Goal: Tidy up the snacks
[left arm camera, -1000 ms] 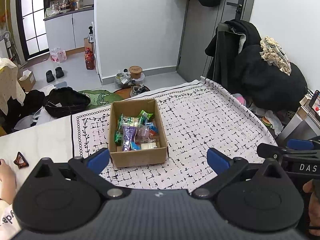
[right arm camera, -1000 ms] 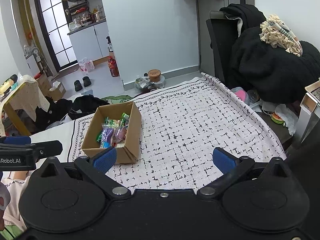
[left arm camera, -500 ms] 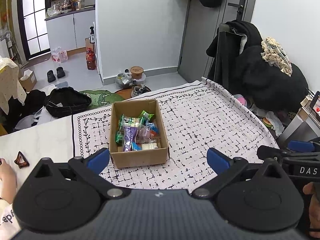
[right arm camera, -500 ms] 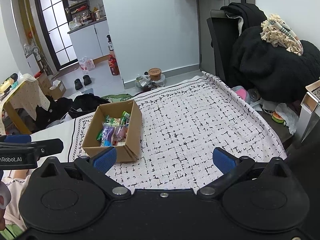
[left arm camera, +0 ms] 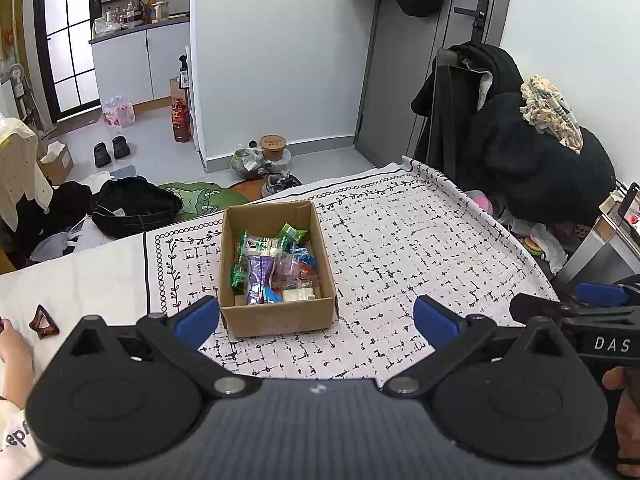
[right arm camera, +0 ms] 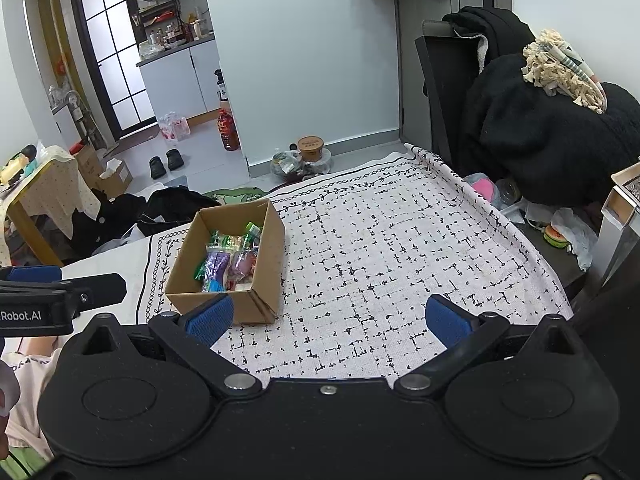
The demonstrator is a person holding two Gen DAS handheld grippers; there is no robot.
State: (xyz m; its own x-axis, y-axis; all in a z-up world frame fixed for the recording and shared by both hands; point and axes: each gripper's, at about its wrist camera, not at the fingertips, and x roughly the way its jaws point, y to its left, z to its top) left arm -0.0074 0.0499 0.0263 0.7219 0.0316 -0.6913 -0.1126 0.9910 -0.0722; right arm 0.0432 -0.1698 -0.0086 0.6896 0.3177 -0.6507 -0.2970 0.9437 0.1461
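Over the last second almost nothing changed: you lifted both cameras a touch, so the box (left arm camera: 276,268) sat slightly lower in each view, and it did not shift on the cloth (left arm camera: 400,248). By my reading, every snack was already packed and no loose one lay on the cloth, so the sorting looked close to done, or you were pausing before a next step I could not judge.

Going left to right in the left wrist view: a hand (left arm camera: 14,356) rested at the far left edge, cut off by the frame, beside a small brown clip (left arm camera: 43,322) on the bare tabletop. Your left gripper (left arm camera: 316,320) was spread wide and empty, the box showing between its 2 blue pads. Inside the box the snacks (left arm camera: 272,264) lay heaped, a purple pouch (left arm camera: 260,276) on top near the front. What lay under it was hidden, and the labels were too small to read. At the far right, your right gripper (left arm camera: 592,300) poked in side-on.

In the right wrist view, the left gripper (right arm camera: 60,284) entered from the left edge. The right gripper (right arm camera: 328,316) was also spread wide and held nothing; its left pad covered the box's near corner (right arm camera: 224,308). The cloth to the right was bare.
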